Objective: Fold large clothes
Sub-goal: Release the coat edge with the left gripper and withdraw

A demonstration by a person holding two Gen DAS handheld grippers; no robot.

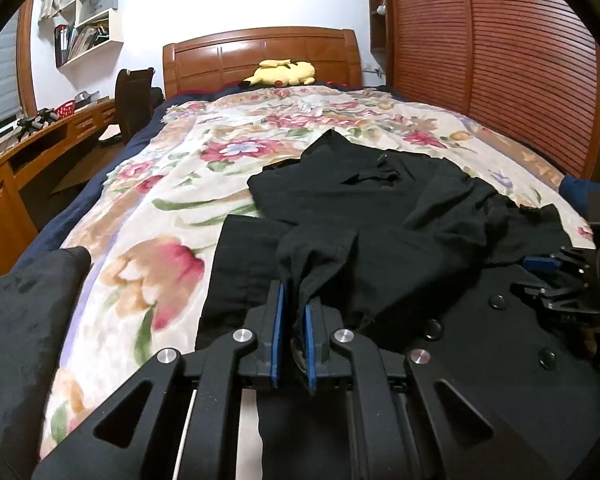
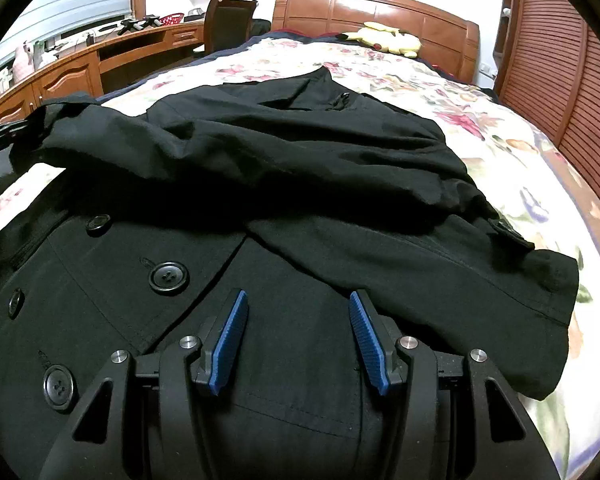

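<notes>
Left wrist view: my left gripper (image 1: pixel 294 300) is pinched shut on a sleeve end (image 1: pixel 316 256) of the black buttoned coat (image 1: pixel 380 216), which lies spread on the floral bedspread (image 1: pixel 148 208). Right wrist view: my right gripper (image 2: pixel 296 320) hangs with its blue pads (image 2: pixel 230 340) spread apart over the coat front, near a black button (image 2: pixel 168 276); whether it touches the cloth I can't tell. Yellow plush toy (image 1: pixel 282 72) sits by the wooden headboard (image 1: pixel 220 56).
</notes>
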